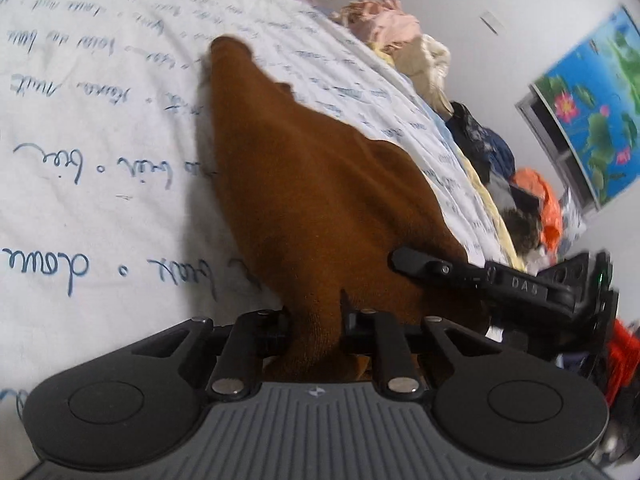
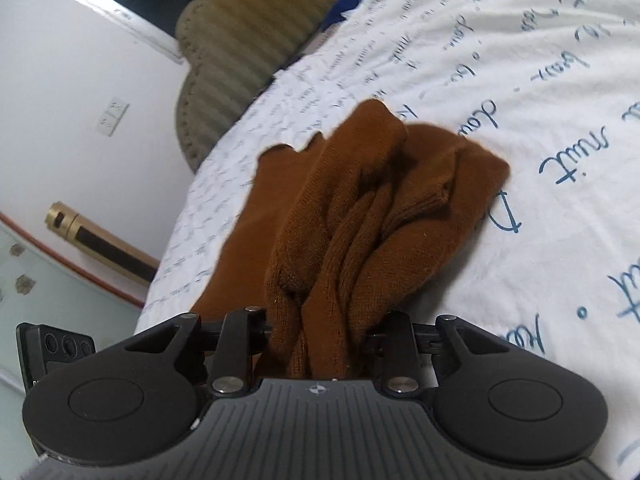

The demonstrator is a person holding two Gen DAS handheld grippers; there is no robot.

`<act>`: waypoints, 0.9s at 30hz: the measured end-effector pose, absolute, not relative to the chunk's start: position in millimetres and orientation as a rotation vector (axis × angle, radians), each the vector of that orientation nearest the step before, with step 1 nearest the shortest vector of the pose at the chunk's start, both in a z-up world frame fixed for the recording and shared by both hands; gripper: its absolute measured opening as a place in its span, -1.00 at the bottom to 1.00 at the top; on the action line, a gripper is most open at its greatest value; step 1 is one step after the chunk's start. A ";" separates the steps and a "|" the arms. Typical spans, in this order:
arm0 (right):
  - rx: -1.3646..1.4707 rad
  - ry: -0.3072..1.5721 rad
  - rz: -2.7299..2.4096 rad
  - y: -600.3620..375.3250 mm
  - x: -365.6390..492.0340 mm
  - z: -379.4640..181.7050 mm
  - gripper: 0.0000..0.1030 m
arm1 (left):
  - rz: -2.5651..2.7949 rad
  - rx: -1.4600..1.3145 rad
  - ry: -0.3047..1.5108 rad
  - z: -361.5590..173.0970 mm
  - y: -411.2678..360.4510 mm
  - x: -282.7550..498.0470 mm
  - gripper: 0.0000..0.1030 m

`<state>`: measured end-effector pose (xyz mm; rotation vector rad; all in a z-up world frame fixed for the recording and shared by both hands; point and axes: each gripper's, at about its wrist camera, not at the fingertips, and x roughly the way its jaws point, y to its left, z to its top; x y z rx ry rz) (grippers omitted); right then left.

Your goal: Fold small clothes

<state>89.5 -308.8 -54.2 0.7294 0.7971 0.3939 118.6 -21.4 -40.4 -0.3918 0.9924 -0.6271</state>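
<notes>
The left gripper [image 1: 314, 320] and the right gripper [image 2: 320, 328] each pinched the brown knitted garment [image 2: 360, 208] at lower centre, its bunched length trailing up mid-frame over the white script-printed bedsheet [image 2: 540, 80], clothes piled [image 1: 400, 36] upper right.

- The right gripper [image 2: 320, 328] is closed tight on a bunched-up brown knit cloth [image 2: 360, 208].
- The far end of the cloth lies on a white bed sheet [image 2: 540, 80] with blue writing.
- A tan ribbed headboard [image 2: 240, 40] stands behind the bed.
</notes>
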 end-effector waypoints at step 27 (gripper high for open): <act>0.097 0.635 -0.049 -234.4 -0.9 -33.2 0.98 | -0.135 0.025 0.724 -30.3 -43.7 28.4 0.49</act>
